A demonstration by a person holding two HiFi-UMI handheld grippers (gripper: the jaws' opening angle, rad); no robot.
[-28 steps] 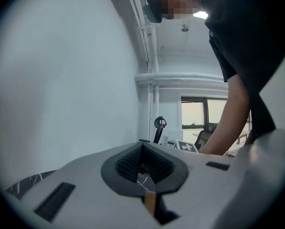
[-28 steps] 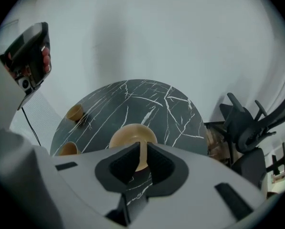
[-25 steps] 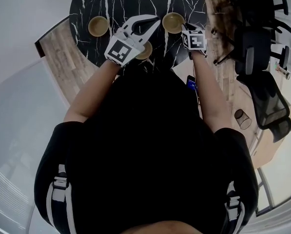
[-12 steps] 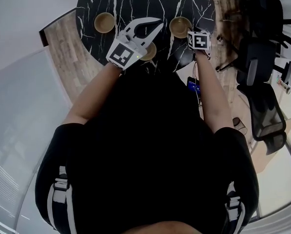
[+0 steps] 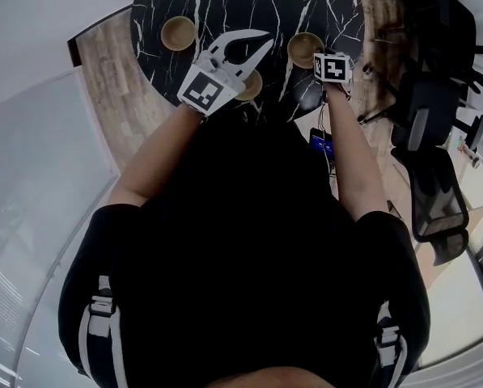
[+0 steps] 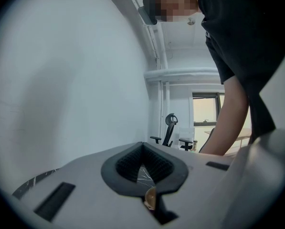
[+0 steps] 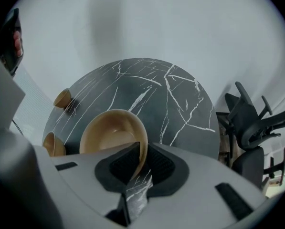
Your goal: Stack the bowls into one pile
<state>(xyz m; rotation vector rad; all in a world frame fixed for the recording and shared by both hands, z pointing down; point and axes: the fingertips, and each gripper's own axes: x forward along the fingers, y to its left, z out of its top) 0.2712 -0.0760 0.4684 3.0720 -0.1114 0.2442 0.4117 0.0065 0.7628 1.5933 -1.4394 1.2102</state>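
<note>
The right gripper (image 7: 138, 149) is clenched on the near rim of a plain tan bowl (image 7: 111, 132), smooth with a thin lip. Its jaws have just been closing with that rim between the pads. The bowl's hollow lies ahead and left of them. Further left sit a second bowl (image 7: 51, 144) close by and a third bowl (image 7: 62, 98) near the round black marble table's (image 7: 175, 99) edge. Ahead and right the veined top runs bare to its rim, office chairs (image 7: 252, 123) just beyond. The left gripper (image 6: 142, 146) is closed on nothing.
</note>
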